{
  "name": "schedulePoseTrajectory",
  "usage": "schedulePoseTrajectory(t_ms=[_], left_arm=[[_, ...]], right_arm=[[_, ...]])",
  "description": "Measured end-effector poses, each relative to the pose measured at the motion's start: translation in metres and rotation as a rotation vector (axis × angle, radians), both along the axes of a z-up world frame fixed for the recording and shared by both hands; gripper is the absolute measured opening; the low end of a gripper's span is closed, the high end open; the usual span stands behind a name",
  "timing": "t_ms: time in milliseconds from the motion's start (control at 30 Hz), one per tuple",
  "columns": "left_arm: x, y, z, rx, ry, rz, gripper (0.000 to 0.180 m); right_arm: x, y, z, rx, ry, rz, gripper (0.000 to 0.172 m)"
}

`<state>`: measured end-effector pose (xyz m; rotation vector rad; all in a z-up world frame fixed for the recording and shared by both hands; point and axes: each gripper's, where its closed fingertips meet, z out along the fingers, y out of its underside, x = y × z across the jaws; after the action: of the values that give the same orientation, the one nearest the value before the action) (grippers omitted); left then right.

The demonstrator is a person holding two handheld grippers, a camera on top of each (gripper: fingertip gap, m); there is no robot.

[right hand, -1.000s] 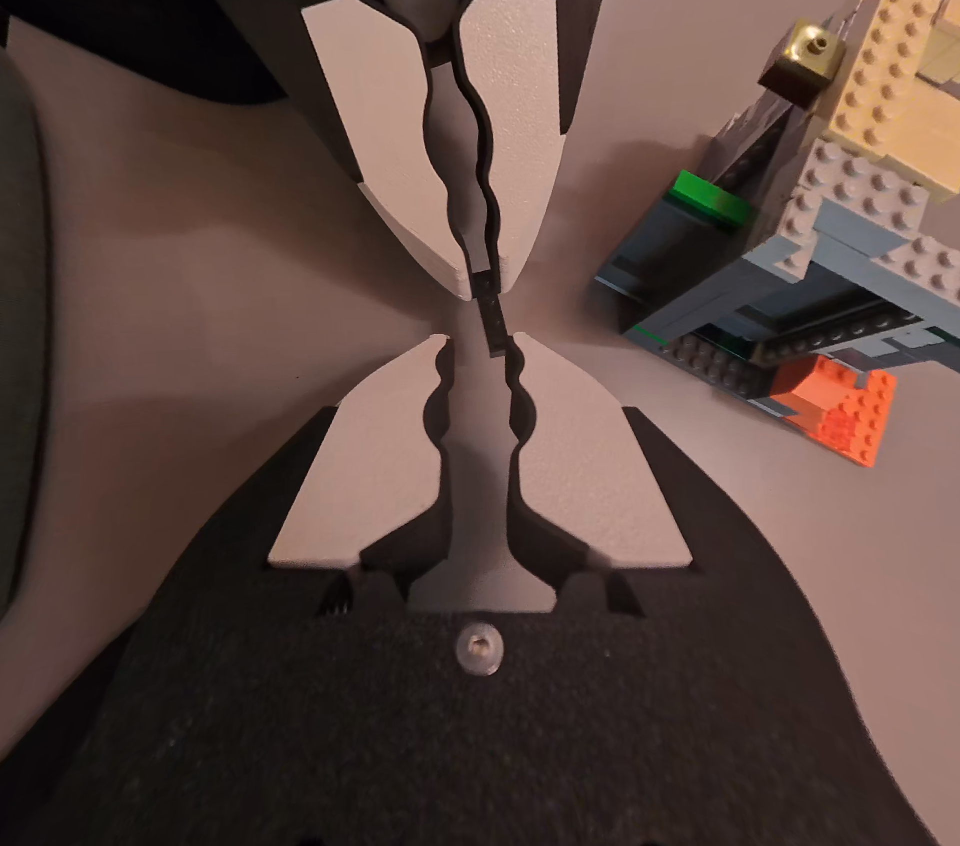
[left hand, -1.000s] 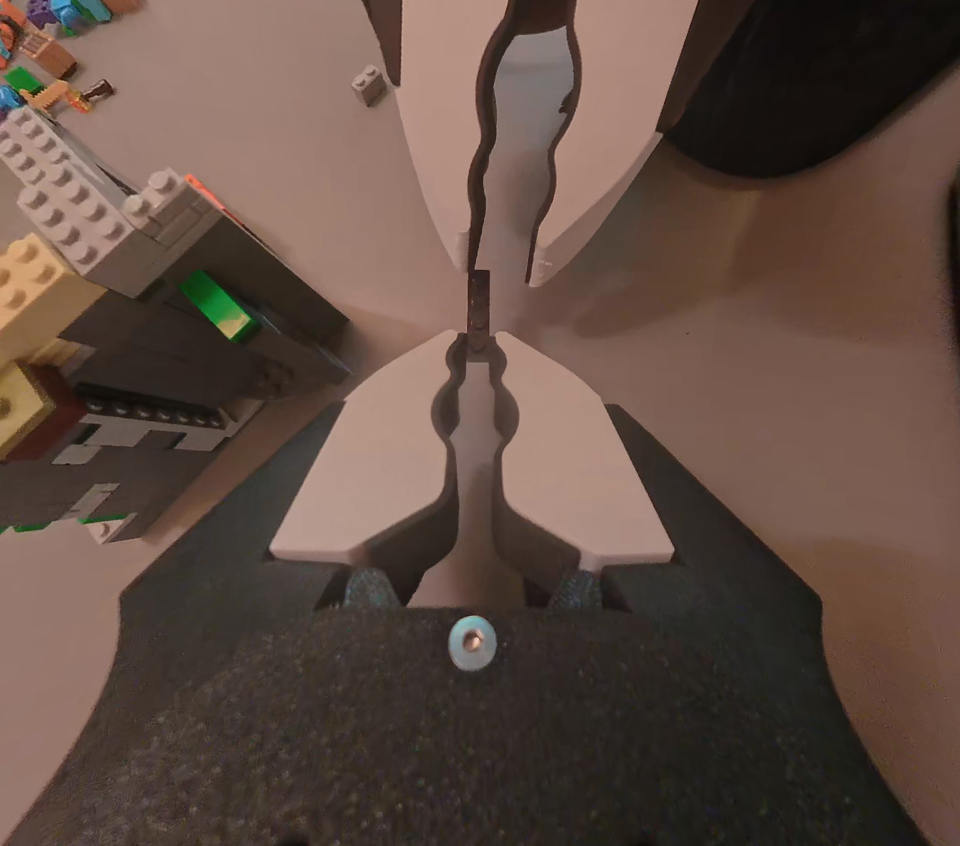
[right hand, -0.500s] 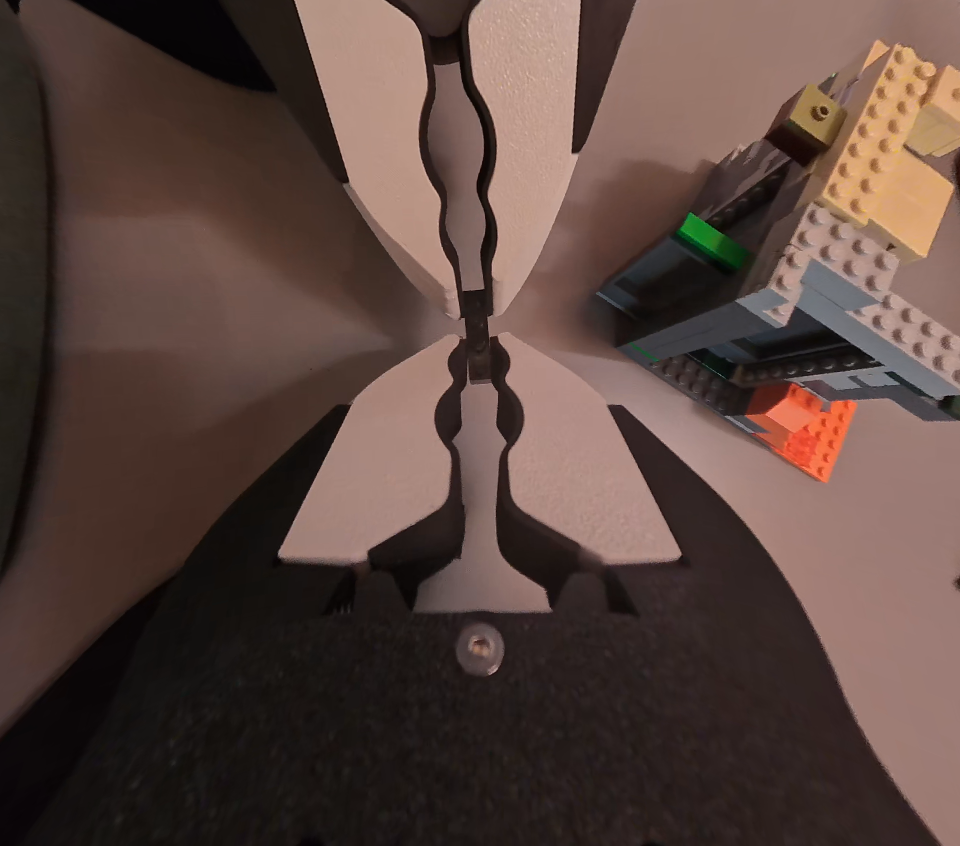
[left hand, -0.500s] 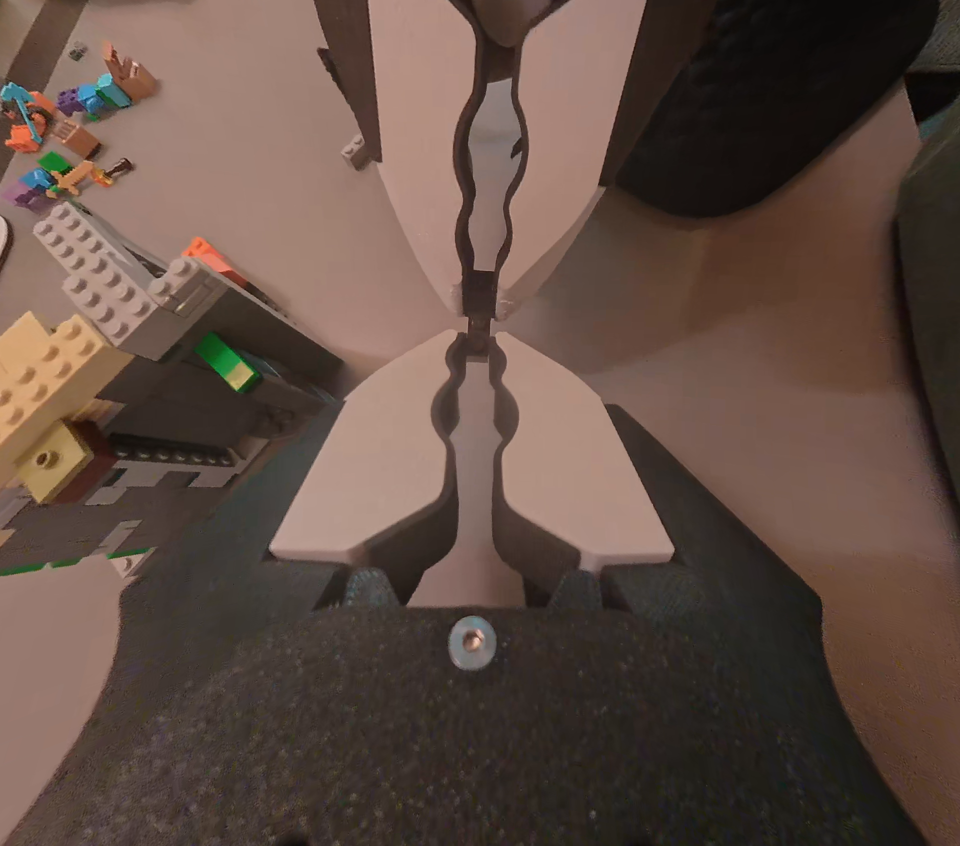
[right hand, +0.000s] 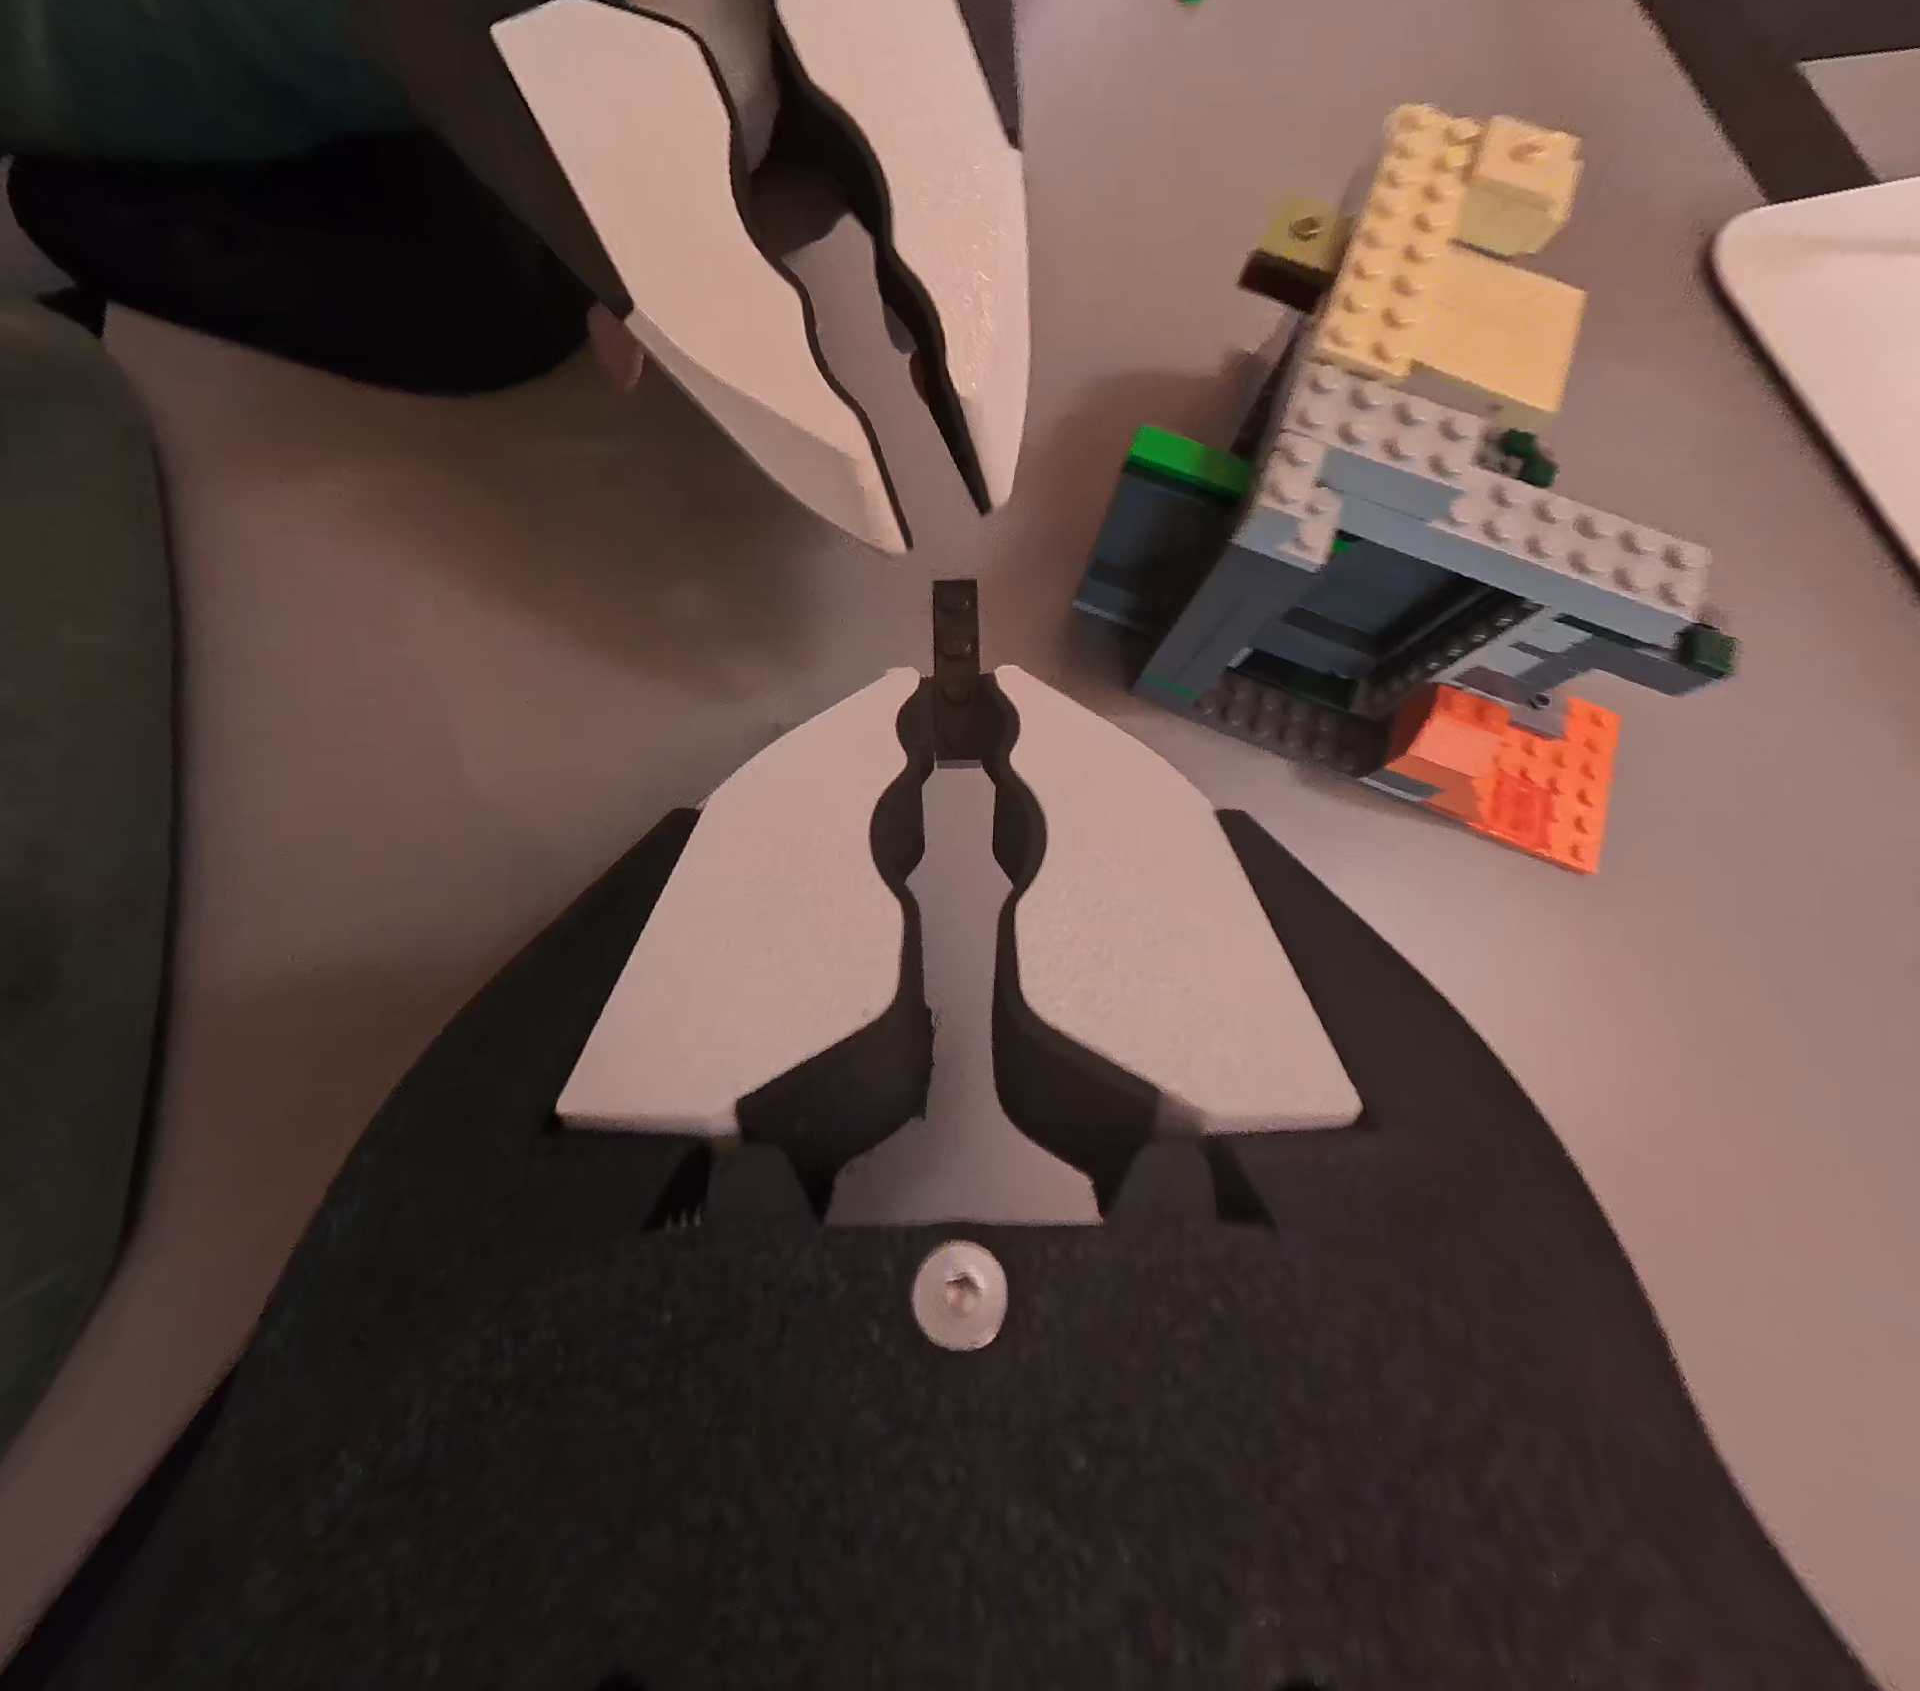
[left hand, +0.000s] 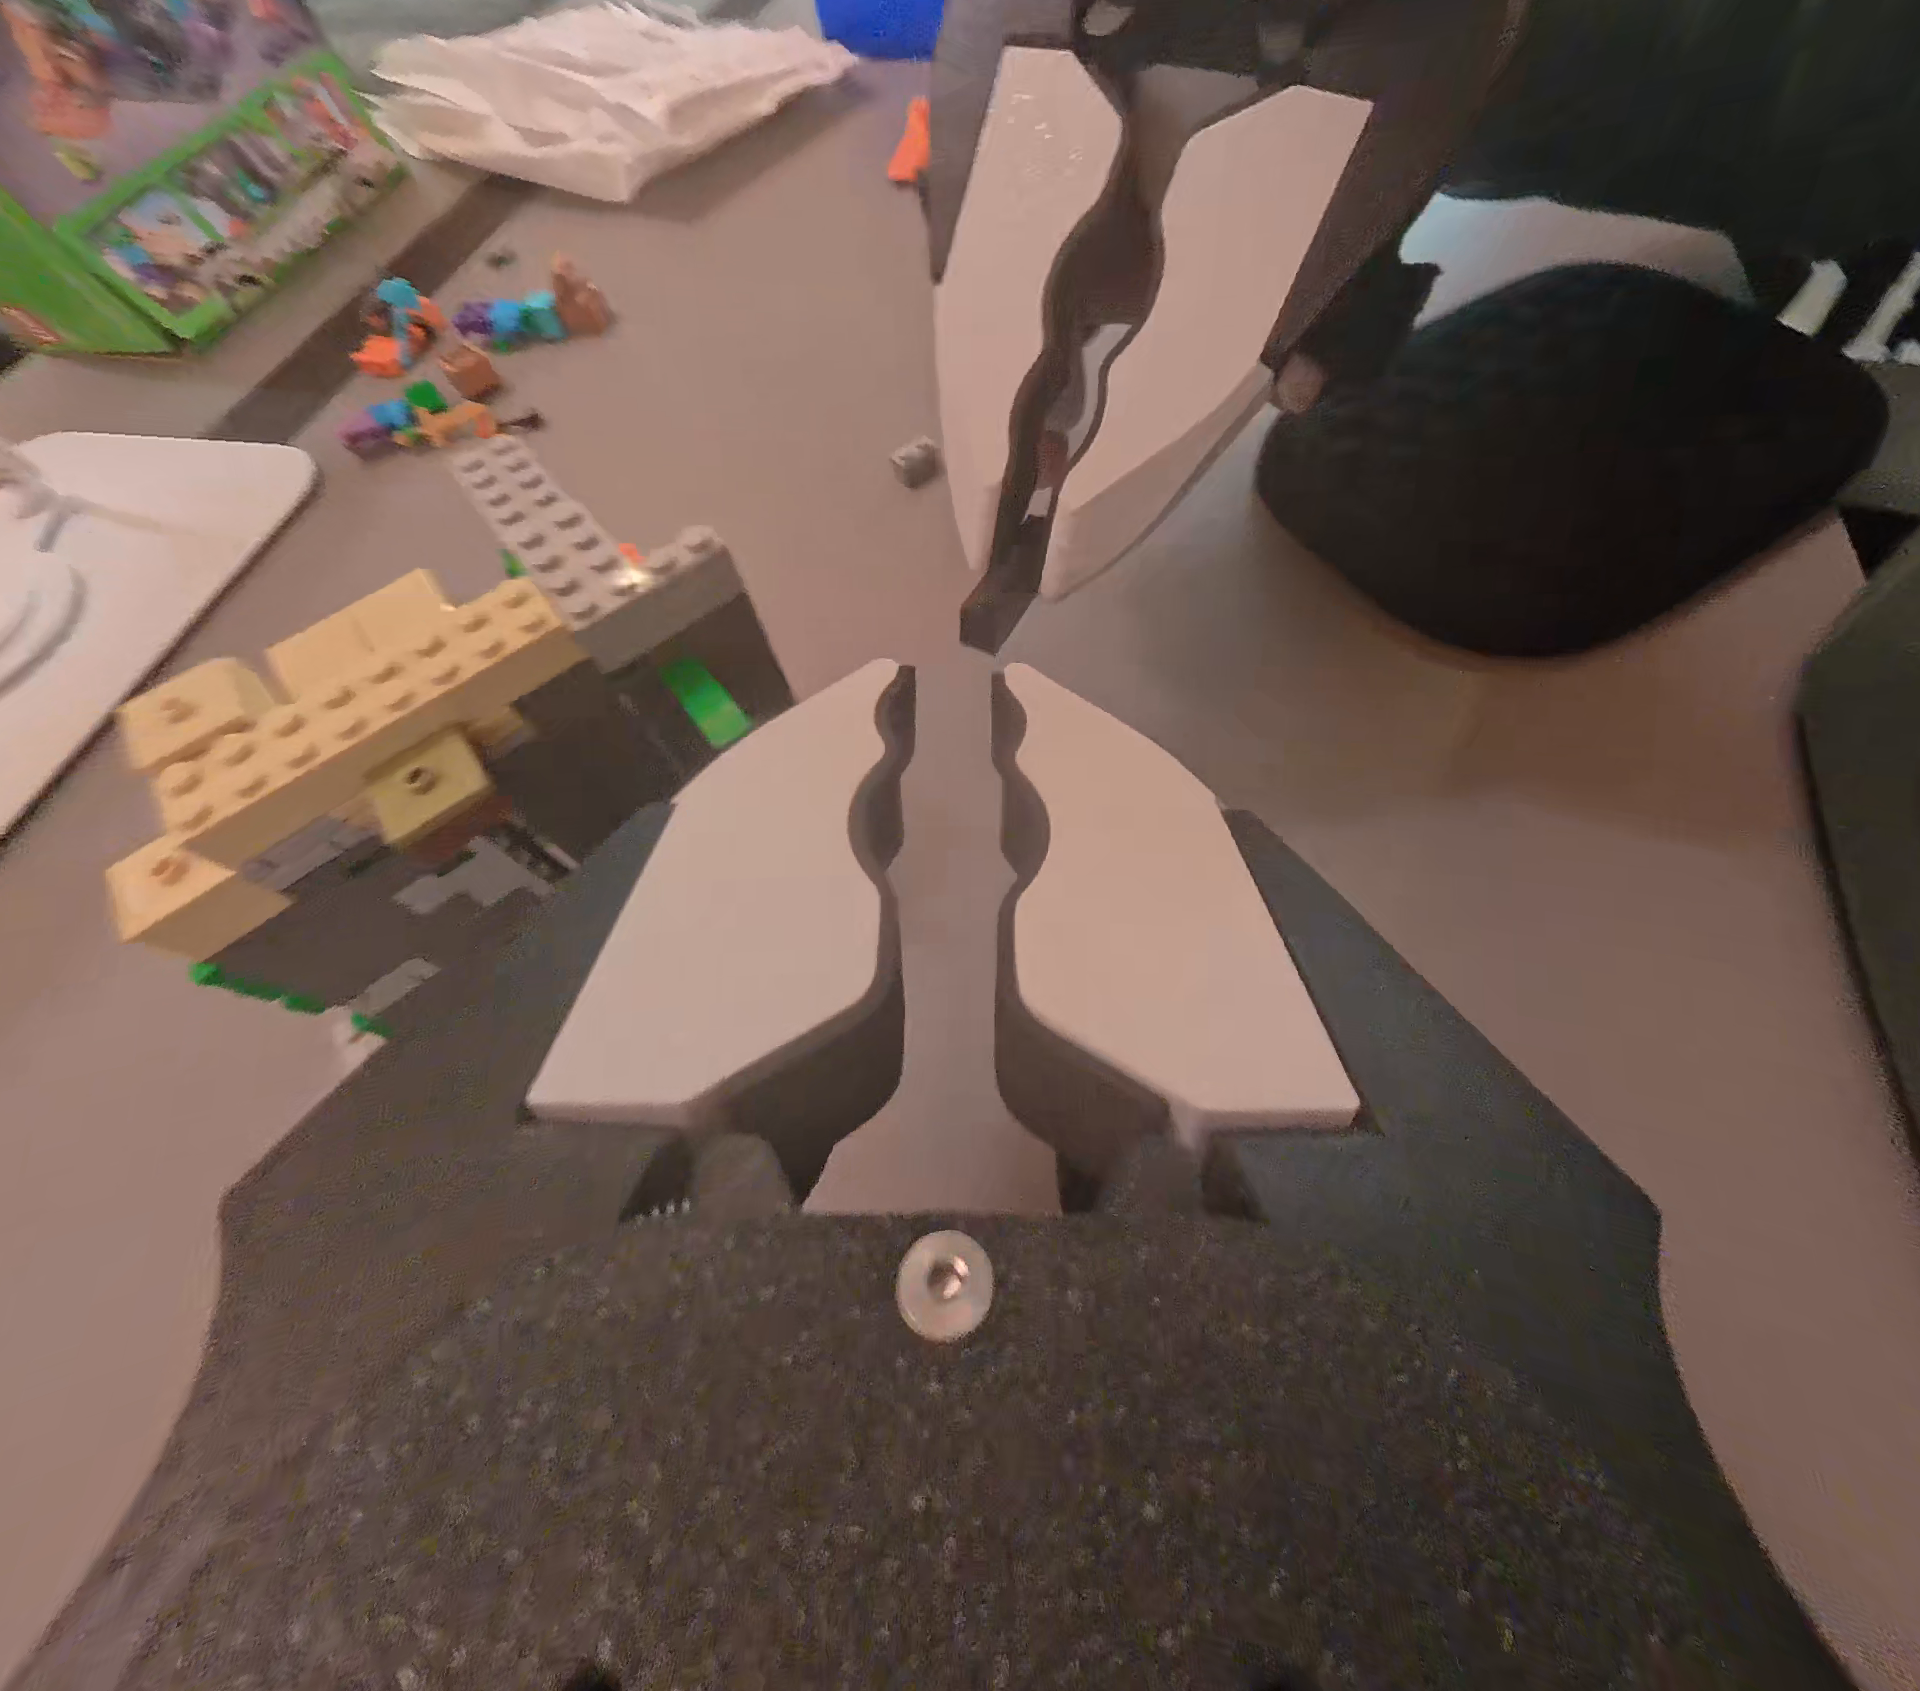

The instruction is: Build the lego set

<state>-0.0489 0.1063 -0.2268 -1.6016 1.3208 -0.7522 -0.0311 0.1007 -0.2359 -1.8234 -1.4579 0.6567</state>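
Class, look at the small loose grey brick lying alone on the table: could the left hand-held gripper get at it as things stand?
Probably yes. The left hand-held gripper is open and bare, but the right hand-held gripper, holding a dark piece, hangs beside the grey brick.

A thin dark brick piece (right hand: 955,675) sticks out, clamped between the right tool's (right hand: 957,685) fingertips.

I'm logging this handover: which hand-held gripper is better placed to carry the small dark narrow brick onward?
Right. The right hand-held gripper has its fingertips closed on the small dark narrow brick, while the left hand-held gripper stands open with bare fingertips, apart from it.
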Motion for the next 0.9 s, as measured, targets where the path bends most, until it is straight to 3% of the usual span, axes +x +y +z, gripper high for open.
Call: schedulePoseTrajectory(t_ms=[167,400,900], left_arm=[[-0.013,0.020,0.015,0.041,-0.097,0.116,0.007],[-0.024,0.031,0.014,0.075,-0.110,0.180,0.003],[-0.032,0.032,0.006,0.042,-0.129,0.186,0.000]], right_arm=[[0.014,0.034,0.026,0.006,0.097,-0.172,0.008],[0.023,0.090,0.045,-0.046,0.129,-0.371,0.007],[0.001,0.099,0.021,-0.133,0.024,-0.360,0.007]])
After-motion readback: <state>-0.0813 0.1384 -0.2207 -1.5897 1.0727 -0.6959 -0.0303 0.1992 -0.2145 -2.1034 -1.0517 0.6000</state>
